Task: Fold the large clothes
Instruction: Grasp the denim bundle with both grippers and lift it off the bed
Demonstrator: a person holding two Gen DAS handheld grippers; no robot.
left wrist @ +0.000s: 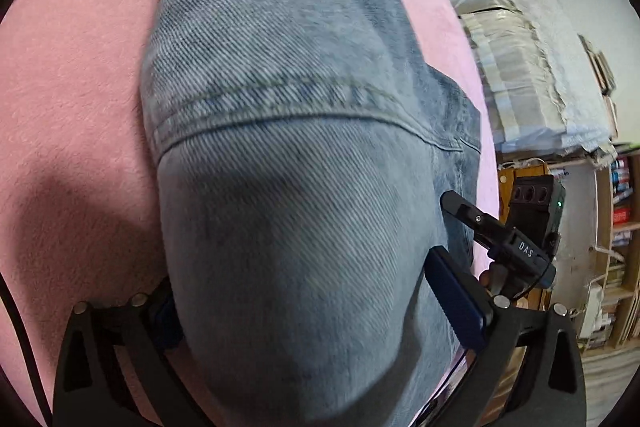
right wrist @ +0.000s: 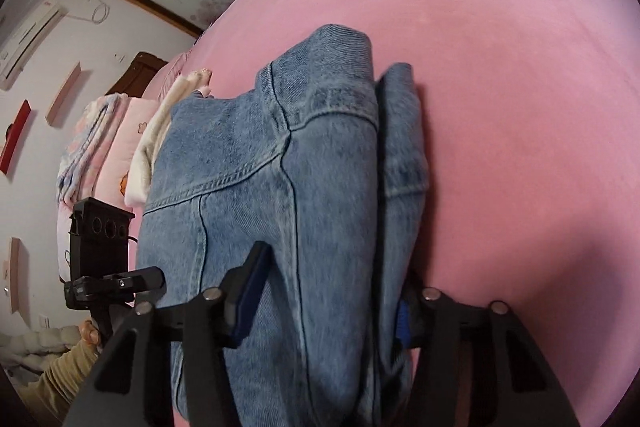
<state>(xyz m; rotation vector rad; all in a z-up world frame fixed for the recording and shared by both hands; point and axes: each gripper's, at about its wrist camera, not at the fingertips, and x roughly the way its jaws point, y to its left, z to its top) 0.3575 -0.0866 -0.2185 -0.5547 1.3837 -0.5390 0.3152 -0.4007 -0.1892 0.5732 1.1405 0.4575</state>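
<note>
A light blue denim garment [left wrist: 280, 107] lies folded on a pink bed cover [left wrist: 72, 87]. In the left wrist view my left gripper [left wrist: 312, 311] has its jaws on either side of a thick fold of the denim, which fills the gap between them. In the right wrist view the same denim [right wrist: 260, 167] bulges up between the jaws of my right gripper [right wrist: 324, 291], which hold a thick bunch of it. The right gripper's left finger [right wrist: 250, 291] presses on the cloth; the other is mostly hidden. The right gripper also shows in the left wrist view [left wrist: 500, 235].
Stacked bedding under a white cloth [left wrist: 540, 47] and bookshelves [left wrist: 620, 227] stand beyond the bed's edge. Folded pink and white blankets [right wrist: 112, 147] lie on the bed behind the denim. The left gripper's body [right wrist: 100, 247] is at the left. Open pink cover [right wrist: 520, 67] lies to the right.
</note>
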